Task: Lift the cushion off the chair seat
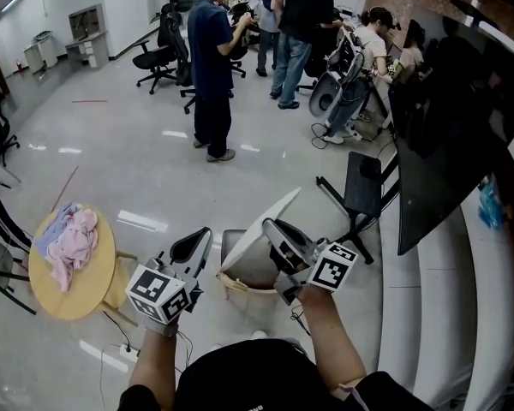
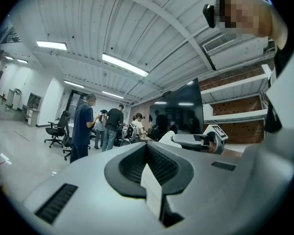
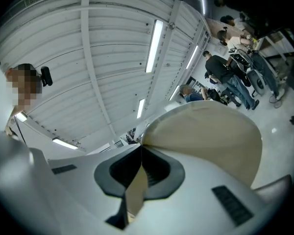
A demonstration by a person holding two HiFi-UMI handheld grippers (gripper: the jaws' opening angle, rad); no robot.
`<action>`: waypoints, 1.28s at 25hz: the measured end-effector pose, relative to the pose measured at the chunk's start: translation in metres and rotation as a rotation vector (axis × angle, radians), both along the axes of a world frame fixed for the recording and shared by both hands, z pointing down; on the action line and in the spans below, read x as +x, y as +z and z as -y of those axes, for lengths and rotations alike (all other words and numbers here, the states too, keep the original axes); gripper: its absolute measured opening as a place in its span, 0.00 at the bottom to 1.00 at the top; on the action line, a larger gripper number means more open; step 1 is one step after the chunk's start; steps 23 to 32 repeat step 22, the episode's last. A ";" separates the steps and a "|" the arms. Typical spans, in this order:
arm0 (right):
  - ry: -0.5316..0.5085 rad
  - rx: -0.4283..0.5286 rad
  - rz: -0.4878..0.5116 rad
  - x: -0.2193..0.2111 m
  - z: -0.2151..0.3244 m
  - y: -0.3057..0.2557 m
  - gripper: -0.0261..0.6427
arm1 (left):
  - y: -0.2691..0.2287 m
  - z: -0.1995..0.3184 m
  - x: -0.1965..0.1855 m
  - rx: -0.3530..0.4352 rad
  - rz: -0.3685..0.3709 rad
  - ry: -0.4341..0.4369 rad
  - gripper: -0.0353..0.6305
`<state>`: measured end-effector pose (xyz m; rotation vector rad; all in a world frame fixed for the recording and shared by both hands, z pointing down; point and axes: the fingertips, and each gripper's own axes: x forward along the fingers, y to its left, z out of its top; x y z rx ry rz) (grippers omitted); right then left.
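- My right gripper [image 1: 272,229] is clamped on the rim of the cushion [image 1: 259,223]. The right gripper view shows both jaws pinched on its cream edge [image 3: 210,136].
- My left gripper [image 1: 197,243] is closed on nothing, just beside.
- The cushion hangs tilted over the chair [image 1: 236,286]. I cannot tell whether its low edge touches the seat.
- It looks light and keeps its flat shape, so a rim pinch should do, though it may swing.
- Pale glossy floor [image 1: 146,169]. A round table [image 1: 90,296] with pink cloth [image 1: 73,242] is on my left, and people [image 1: 212,67] stand well apart.

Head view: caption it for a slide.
Right gripper holds the cushion tilted above the chair; left gripper shut, empty.
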<state>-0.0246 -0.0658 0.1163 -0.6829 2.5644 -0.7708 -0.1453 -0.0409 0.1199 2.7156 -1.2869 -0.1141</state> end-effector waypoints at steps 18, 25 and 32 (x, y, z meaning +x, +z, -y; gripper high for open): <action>-0.008 0.022 0.002 -0.007 0.007 -0.008 0.06 | -0.008 0.003 -0.015 0.017 -0.005 -0.026 0.07; -0.006 0.023 0.001 -0.009 0.008 -0.008 0.06 | -0.006 0.003 -0.018 0.013 -0.007 -0.025 0.07; -0.006 0.023 0.001 -0.009 0.008 -0.008 0.06 | -0.006 0.003 -0.018 0.013 -0.007 -0.025 0.07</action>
